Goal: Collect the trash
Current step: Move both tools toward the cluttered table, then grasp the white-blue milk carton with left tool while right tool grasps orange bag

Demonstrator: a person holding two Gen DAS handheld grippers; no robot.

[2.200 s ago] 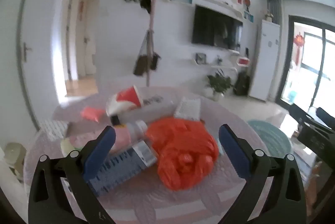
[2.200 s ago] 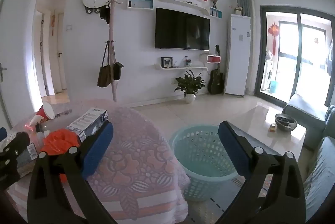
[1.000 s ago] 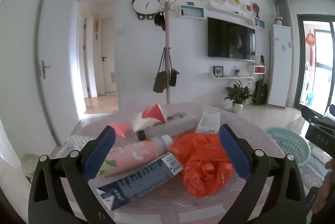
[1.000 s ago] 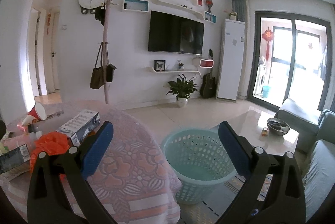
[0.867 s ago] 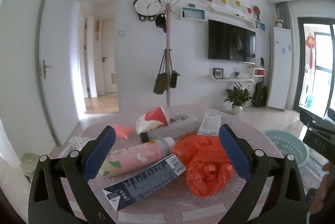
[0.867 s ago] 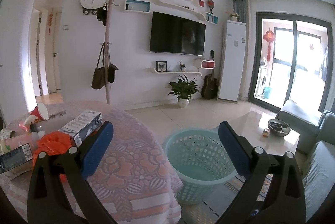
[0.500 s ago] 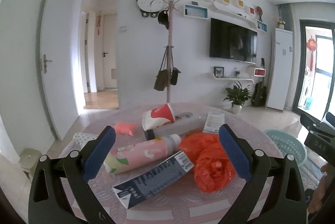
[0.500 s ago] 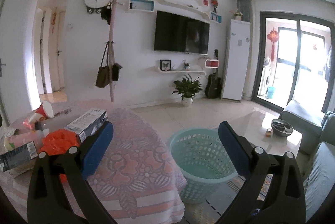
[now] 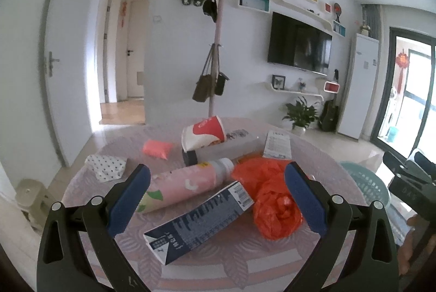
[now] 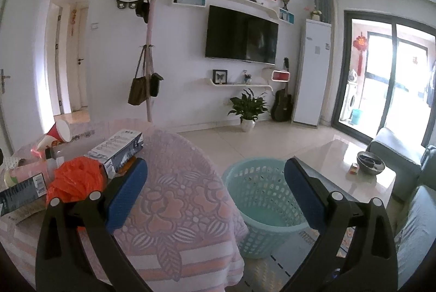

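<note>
Trash lies on a round table with a pink patterned cloth (image 9: 245,259). In the left wrist view I see a dark blue carton (image 9: 199,221), a pink bottle (image 9: 182,187), a crumpled orange plastic bag (image 9: 272,199), a red and white paper cup (image 9: 204,132), a grey box (image 9: 234,144), a white leaflet box (image 9: 278,147), a small pink packet (image 9: 157,148) and a dotted wrapper (image 9: 106,166). My left gripper (image 9: 215,199) is open and empty above the carton. My right gripper (image 10: 215,196) is open and empty, over the table's right edge, with the teal laundry basket (image 10: 261,207) on the floor beyond.
A coat stand with bags (image 9: 215,74) stands behind the table. A glass coffee table (image 10: 348,172) and a grey sofa (image 10: 395,153) are to the right of the basket. A potted plant (image 10: 248,109), a guitar and a tall white unit stand by the TV wall.
Both grippers stay open and empty. The left wrist view has pulled back and shifted left, so the trash sits lower and further right between its fingers. The right view barely moved.
</note>
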